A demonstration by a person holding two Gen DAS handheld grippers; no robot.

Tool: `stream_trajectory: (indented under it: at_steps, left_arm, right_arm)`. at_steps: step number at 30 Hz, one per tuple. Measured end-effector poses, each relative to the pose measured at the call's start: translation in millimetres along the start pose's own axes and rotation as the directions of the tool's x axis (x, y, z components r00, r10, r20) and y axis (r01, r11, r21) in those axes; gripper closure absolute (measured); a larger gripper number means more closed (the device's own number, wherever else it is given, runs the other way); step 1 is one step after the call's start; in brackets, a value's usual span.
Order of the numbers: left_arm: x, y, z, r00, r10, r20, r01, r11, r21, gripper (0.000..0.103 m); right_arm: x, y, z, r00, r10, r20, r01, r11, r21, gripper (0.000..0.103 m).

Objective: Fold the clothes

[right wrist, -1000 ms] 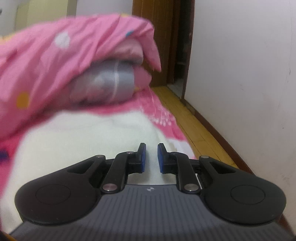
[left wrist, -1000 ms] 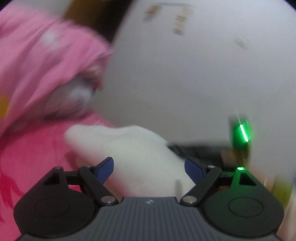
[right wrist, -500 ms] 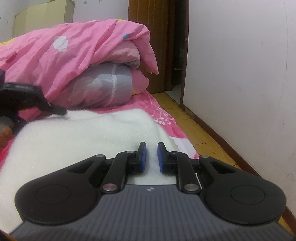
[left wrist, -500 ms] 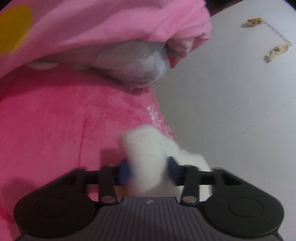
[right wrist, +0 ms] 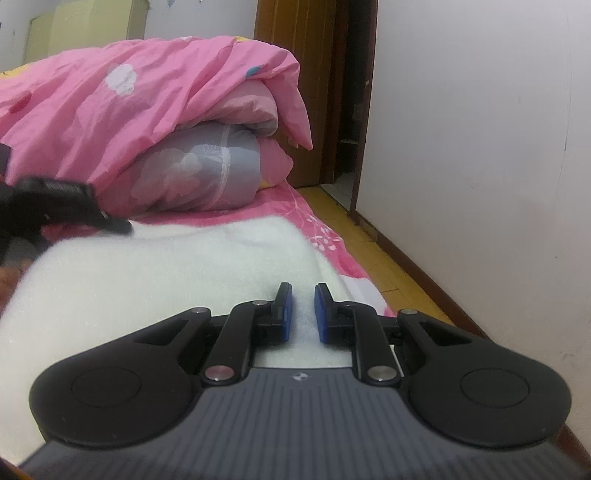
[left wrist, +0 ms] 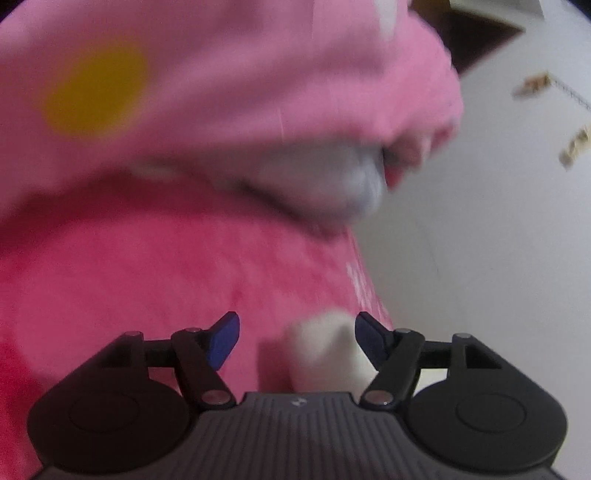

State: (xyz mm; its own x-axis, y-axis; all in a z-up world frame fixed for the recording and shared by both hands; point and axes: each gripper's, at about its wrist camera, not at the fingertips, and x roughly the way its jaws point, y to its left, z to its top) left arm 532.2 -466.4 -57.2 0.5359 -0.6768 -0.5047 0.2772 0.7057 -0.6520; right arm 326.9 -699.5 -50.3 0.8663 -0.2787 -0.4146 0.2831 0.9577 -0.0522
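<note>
The white garment is lying spread on the pink bed, no finished fold showing. Right gripper is pinching its 6 o'clock edge; left gripper is spread beside a corner.

From my remote seat, the right wrist view gives me a bright pink bedsheet printed with pale flowers, running along the bed toward a dark wooden door. A rumpled pink quilt with a white blossom print lies heaped at the far end, draped over a rolled grey bundle. A strip of yellowish wooden floor runs between the bed and a plain white wall with a brown skirting board. A cream cupboard stands at the back. In my blurred left wrist view, the quilt's yellow spot looms large.
</note>
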Motion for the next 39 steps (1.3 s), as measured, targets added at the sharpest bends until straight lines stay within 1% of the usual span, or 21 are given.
stream_trajectory:
  at_steps: [3, 5, 7, 9, 11, 14, 15, 16, 17, 18, 19, 20, 21, 24, 27, 29, 31, 34, 36, 37, 39]
  left_arm:
    - [-25.1, -30.4, -23.3, 0.999, -0.017, -0.038, 0.024, 0.981, 0.19, 0.037]
    - [-41.9, -50.7, -38.9, 0.998, -0.024, -0.064, 0.043, 0.949, 0.313, 0.037]
    - [-58.6, -71.0, -54.5, 0.995, -0.028, -0.092, 0.065, 0.9, 0.43, 0.037]
    - [-75.3, -91.3, -70.0, 0.992, -0.029, -0.119, 0.089, 0.837, 0.54, 0.037]
    - [-92.1, -111.5, -85.6, 0.989, -0.025, -0.146, 0.114, 0.76, 0.64, 0.037]
    - [-117.2, -142.0, -108.9, 0.983, -0.014, -0.186, 0.154, 0.622, 0.768, 0.038]
    - [-111.6, -144.3, -125.8, 0.982, 0.012, -0.186, 0.144, 0.587, 0.797, 0.038]
    - [-105.3, -146.2, -143.2, 0.982, 0.039, -0.185, 0.133, 0.551, 0.824, 0.032]
    - [-107.0, -149.6, -150.5, 0.985, 0.051, -0.165, 0.113, 0.529, 0.841, 0.028]
    - [-109.1, -153.1, -157.4, 0.988, 0.062, -0.143, 0.092, 0.506, 0.857, 0.028]
    - [-111.2, -156.6, -164.3, 0.99, 0.072, -0.121, 0.071, 0.483, 0.873, 0.029]
    - [-113.3, -160.1, -171.2, 0.992, 0.082, -0.099, 0.05, 0.46, 0.887, 0.034]
    - [-115.4, -163.6, -178.0, 0.993, 0.091, -0.077, 0.029, 0.435, 0.9, 0.035]
    - [-151.8, -168.7, -166.6, 0.988, 0.123, -0.094, 0.024, 0.476, 0.879, 0.034]
    - [-213.6, -170.6, -164.2, 0.992, 0.079, -0.103, 0.048, 0.513, 0.857, 0.028]
    - [-255.1, -171.8, -162.7, 0.993, 0.048, -0.107, 0.065, 0.537, 0.841, 0.018]
    - [-296.6, -173.1, -161.2, 0.994, 0.017, -0.111, 0.082, 0.56, 0.825, 0.013]
    - [-358.9, -174.9, -158.9, 0.993, -0.029, -0.114, 0.109, 0.592, 0.799, 0.008]
    - [-397.3, -174.3, -163.1, 0.992, -0.057, -0.111, 0.123, 0.611, 0.782, 0.004]
    - [-414.8, -172.9, -168.3, 0.992, -0.07, -0.107, 0.128, 0.621, 0.773, 0.002]
    - [-443.5, -162.5, -182.5, 0.992, -0.092, -0.084, 0.123, 0.645, 0.754, 0.0]
  right_arm:
    - [0.3, -3.2, 2.5, 1.0, 0.014, -0.014, -0.014, 1.0, 0.012, 0.089]
    - [-8.1, -13.7, 10.7, 0.998, 0.052, -0.023, -0.051, 0.998, 0.048, 0.089]
    - [-25.0, -27.5, 18.2, 0.996, 0.085, -0.01, -0.084, 0.992, 0.091, 0.089]
    - [-54.3, -44.7, 22.9, 0.994, 0.101, 0.039, -0.105, 0.985, 0.138, 0.089]
    - [-84.8, -57.8, 21.4, 0.992, 0.117, 0.052, -0.123, 0.982, 0.145, 0.089]
    - [-100.3, -59.9, 5.8, 0.99, 0.138, -0.007, -0.136, 0.983, 0.122, 0.089]
    - [-104.4, -60.1, 0.3, 0.989, 0.144, -0.029, -0.14, 0.984, 0.114, 0.089]
    - [-99.5, -58.7, -5.8, 0.989, 0.136, -0.058, -0.129, 0.985, 0.112, 0.089]
    - [-91.3, -56.6, -12.2, 0.988, 0.123, -0.089, -0.113, 0.987, 0.113, 0.09]
    - [-83.1, -54.6, -18.5, 0.986, 0.111, -0.121, -0.097, 0.989, 0.113, 0.09]
    - [-74.9, -52.5, -24.9, 0.984, 0.098, -0.152, -0.081, 0.99, 0.113, 0.09]
    - [-77.0, -51.3, -24.3, 0.984, 0.088, -0.158, -0.068, 0.99, 0.122, 0.09]
    - [-86.6, -51.1, -21.0, 0.985, 0.086, -0.149, -0.065, 0.988, 0.14, 0.09]
    - [-129.8, -48.4, -15.3, 0.991, 0.066, -0.116, -0.049, 0.988, 0.144, 0.089]
    - [-179.1, -43.9, -18.5, 0.993, 0.067, -0.098, -0.053, 0.988, 0.146, 0.089]
    - [-212.6, -39.4, -24.4, 0.992, 0.096, -0.083, -0.081, 0.982, 0.174, 0.089]
    - [-246.1, -30.9, -30.9, 0.989, 0.137, -0.058, -0.123, 0.971, 0.204, 0.085]
    - [-292.2, -6.6, -40.6, 0.983, 0.185, -0.012, -0.178, 0.957, 0.227, 0.07]
    - [-319.6, 10.5, -46.4, 0.979, 0.206, 0.011, -0.203, 0.951, 0.232, 0.05]
    - [-333.6, 19.3, -50.5, 0.978, 0.207, 0.02, -0.206, 0.951, 0.23, 0.046]
    - [-358.7, 35.5, -59.2, 0.976, 0.215, 0.032, -0.217, 0.949, 0.229, 0.031]
